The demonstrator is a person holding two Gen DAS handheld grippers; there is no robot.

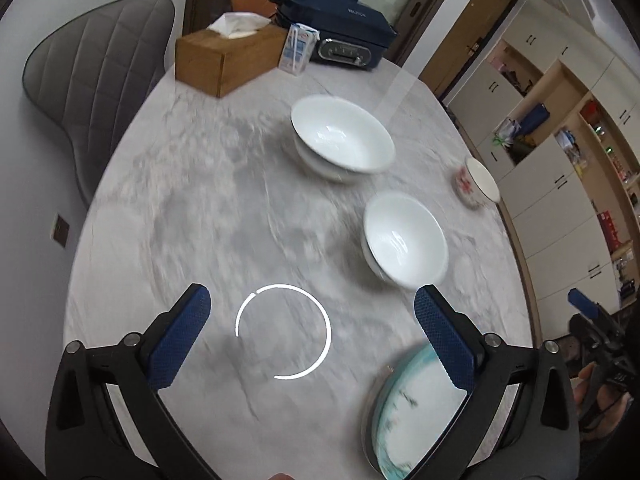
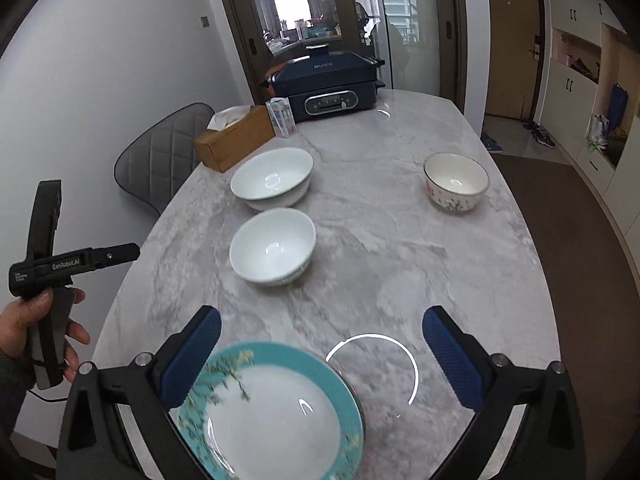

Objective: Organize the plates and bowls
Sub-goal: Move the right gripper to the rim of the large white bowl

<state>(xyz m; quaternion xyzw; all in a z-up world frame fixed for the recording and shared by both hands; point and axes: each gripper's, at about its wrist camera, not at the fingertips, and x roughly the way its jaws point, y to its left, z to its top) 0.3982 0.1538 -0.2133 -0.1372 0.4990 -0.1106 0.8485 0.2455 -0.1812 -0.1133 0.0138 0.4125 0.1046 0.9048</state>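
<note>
**Both grippers wide and empty above the marble table**

In the left wrist view, a grey padded chair (image 1: 96, 92) fills the upper left of the frame, beside the marble table (image 1: 192, 208). At upper centre stand a wooden tissue box (image 1: 228, 60), a small carton (image 1: 296, 50) just beside it, and a dark blue electric cooker (image 1: 340, 36) behind. Right of centre sit the stacked white bowls (image 1: 340, 140), then a single white bowl (image 1: 404, 240) below them, and the floral bowl (image 1: 476, 182) near the table's right edge. The left gripper (image 1: 312, 336) stands spread wide over bare marble with nothing between its pads. Its right finger partly covers the teal-rimmed plate (image 1: 408, 412) at lower right. Cupboards (image 1: 560, 152) line the far right.

The right wrist view shows what the other barely catches: at the left edge, a hand (image 2: 24, 332) gripping the left gripper's handle. It also shows the plate's floral rim in full at the bottom, left of centre, with the left finger of the right gripper (image 2: 320, 356) overlapping it. This gripper is likewise spread wide and empty. Nothing blocks the bowls.
</note>
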